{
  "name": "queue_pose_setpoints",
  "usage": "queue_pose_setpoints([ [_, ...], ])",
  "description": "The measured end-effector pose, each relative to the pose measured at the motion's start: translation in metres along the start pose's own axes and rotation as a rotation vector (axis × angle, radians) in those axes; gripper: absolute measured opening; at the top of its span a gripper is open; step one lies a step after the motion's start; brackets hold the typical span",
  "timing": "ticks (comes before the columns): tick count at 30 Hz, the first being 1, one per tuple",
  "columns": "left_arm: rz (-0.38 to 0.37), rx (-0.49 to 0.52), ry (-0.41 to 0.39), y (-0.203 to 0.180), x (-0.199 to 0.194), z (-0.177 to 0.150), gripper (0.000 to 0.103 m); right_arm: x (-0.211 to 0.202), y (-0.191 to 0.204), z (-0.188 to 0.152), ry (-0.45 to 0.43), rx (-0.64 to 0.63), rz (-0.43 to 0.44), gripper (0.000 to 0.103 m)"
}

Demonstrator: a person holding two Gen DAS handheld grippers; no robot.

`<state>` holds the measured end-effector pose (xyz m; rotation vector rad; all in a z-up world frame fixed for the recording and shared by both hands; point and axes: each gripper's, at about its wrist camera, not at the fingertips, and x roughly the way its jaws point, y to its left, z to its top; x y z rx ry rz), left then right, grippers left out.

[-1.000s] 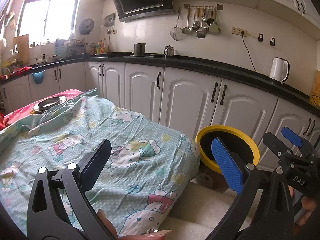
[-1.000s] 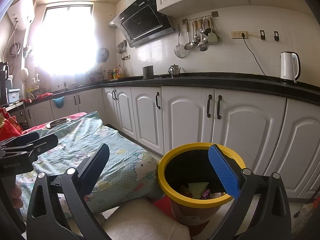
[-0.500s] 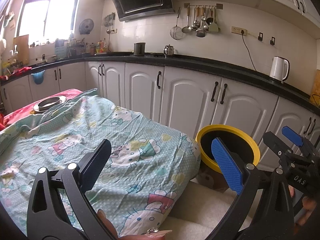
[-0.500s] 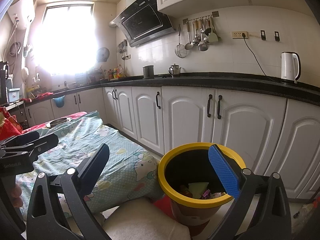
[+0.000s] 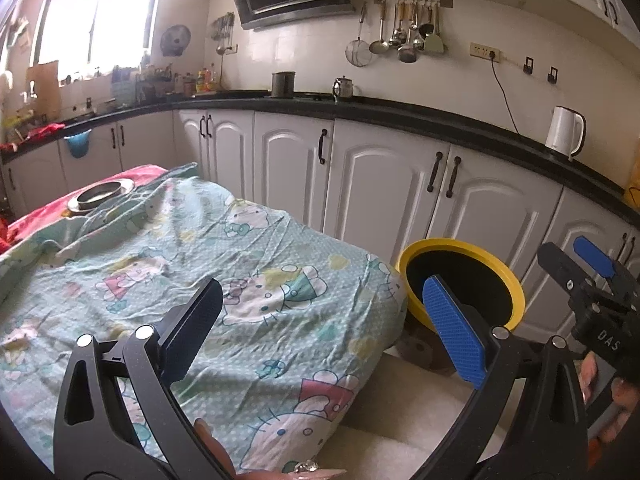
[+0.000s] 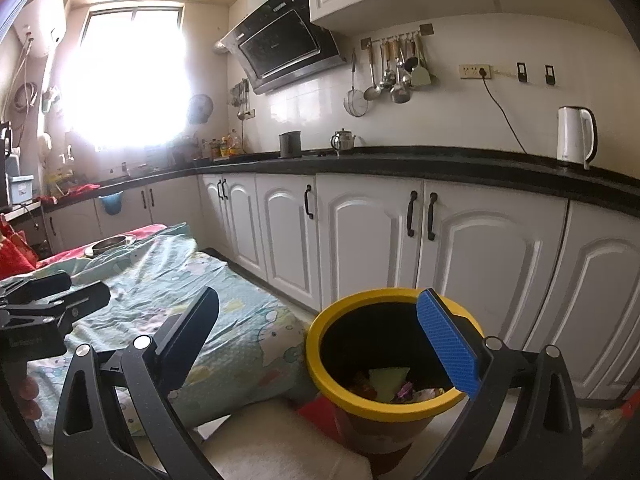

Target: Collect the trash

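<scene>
A trash bin with a yellow rim [image 6: 320, 376] stands on the floor by the table's corner; it also shows in the left wrist view [image 5: 516, 284]. Several pieces of trash [image 6: 390, 384] lie inside it. My right gripper [image 6: 320, 340] is open and empty, held just above and in front of the bin. My left gripper [image 5: 324, 328] is open and empty above the near end of the table covered by a teal cartoon-print cloth [image 5: 200, 264]. No loose trash shows on the cloth.
A metal bowl [image 5: 100, 194] sits at the table's far end on a red cloth. White cabinets [image 6: 376, 240] under a black counter run behind the bin. A white kettle [image 6: 574, 138] stands on the counter. A pale cushion [image 6: 280, 440] lies below the grippers.
</scene>
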<state>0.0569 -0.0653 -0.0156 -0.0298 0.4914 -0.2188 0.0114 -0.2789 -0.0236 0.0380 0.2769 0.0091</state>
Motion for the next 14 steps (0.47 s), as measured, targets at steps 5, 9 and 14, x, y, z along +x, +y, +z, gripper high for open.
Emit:
queue_pose_setpoints([
  [5, -0.016, -0.058, 0.04, 0.021, -0.003, 0.001, 0.092, 0.001, 0.007, 0.009, -0.025, -0.022, 0.003, 0.097],
  [9, 0.106, -0.175, 0.09, 0.1, -0.023, -0.005, 0.092, 0.017, 0.039, 0.03, 0.014, -0.031, 0.116, 0.097],
  [14, 0.602, -0.35, 0.158, 0.264, -0.079, -0.036, 0.092, 0.05, 0.164, 0.043, 0.147, -0.133, 0.421, 0.097],
])
